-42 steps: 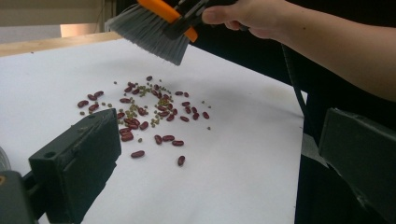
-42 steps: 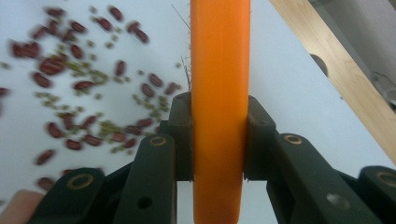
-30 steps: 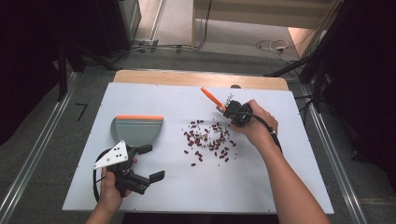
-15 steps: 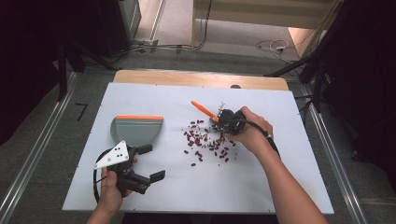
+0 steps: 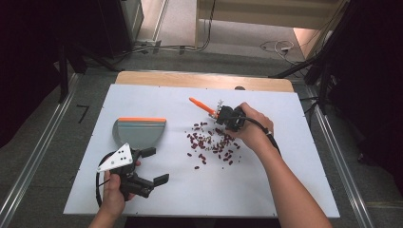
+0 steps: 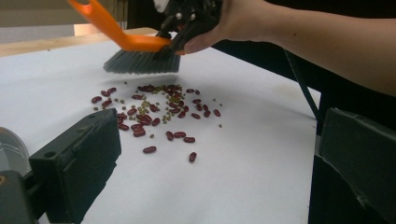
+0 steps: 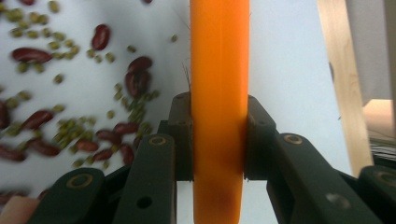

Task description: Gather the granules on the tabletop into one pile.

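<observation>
My right gripper [image 5: 220,115] is shut on the orange handle of a small brush [image 5: 201,105], and its grey bristles [image 6: 142,63] hang just above the far edge of the beans. In the right gripper view the jaws of the right gripper [image 7: 219,140] clamp the brush handle [image 7: 219,70] from both sides. Red beans mixed with small green ones [image 5: 211,145] lie scattered mid-table. A grey dustpan [image 5: 139,131] with an orange rim rests left of them. My left gripper [image 5: 154,166] stands open and empty near the front left, below the dustpan, its jaws pointing at the beans [image 6: 154,116].
The white tabletop [image 5: 285,190] has bare room at the right and front. A wooden strip [image 5: 204,79] runs along its far edge. Metal rails and cables lie on the floor around the table.
My right gripper has carried the brush a little to the left, toward the far side of the bean pile. The left gripper has stayed still.
</observation>
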{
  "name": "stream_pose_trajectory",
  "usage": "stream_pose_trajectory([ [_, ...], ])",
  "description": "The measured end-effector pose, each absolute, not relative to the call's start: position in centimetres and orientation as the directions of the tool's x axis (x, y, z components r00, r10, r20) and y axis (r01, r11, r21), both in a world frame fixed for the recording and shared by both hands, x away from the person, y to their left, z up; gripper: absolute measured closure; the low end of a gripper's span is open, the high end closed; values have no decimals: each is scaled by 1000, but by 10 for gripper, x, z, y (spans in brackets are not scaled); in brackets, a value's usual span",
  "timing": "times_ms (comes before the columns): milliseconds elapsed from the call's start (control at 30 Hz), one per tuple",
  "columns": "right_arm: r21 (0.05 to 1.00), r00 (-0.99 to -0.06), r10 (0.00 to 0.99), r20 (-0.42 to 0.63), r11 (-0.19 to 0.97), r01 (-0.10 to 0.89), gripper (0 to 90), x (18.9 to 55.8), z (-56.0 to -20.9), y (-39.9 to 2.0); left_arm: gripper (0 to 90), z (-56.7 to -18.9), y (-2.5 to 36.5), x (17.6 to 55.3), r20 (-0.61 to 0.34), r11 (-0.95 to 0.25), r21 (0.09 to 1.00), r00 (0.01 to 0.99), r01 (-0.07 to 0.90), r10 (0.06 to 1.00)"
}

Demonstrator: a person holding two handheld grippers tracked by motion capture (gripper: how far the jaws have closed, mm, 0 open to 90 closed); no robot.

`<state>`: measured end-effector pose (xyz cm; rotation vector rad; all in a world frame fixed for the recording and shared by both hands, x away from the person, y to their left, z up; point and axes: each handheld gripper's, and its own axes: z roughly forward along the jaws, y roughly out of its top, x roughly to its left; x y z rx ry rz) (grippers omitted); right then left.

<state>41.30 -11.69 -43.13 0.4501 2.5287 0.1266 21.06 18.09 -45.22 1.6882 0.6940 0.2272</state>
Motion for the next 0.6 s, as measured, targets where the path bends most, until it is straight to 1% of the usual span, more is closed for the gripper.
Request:
stream_pose_trajectory([
  [67, 158, -773, 322, -547, 946, 282, 688, 417, -436, -110, 4, -452, 182, 211, -221, -81, 945, 799, 318, 559],
  [233, 103, -792, 268, -548, 962, 254, 688, 414, -445, -97, 4, -452, 182, 210, -223, -79, 944, 799, 319, 558],
  [333, 98, -810, 253, -529, 966, 238, 688, 407, -444, -97, 4, -452, 182, 211, -222, -80, 944, 799, 319, 559],
  [433, 111, -841, 232, -488, 973, 204, 688, 399, -443, -101, 4, -452, 182, 211, -223, -78, 945, 798, 319, 559],
  [600, 105, -868, 183, -462, 983, 151, 688, 384, -441, -109, 4, -452, 181, 211, -225, -75, 944, 797, 320, 560],
])
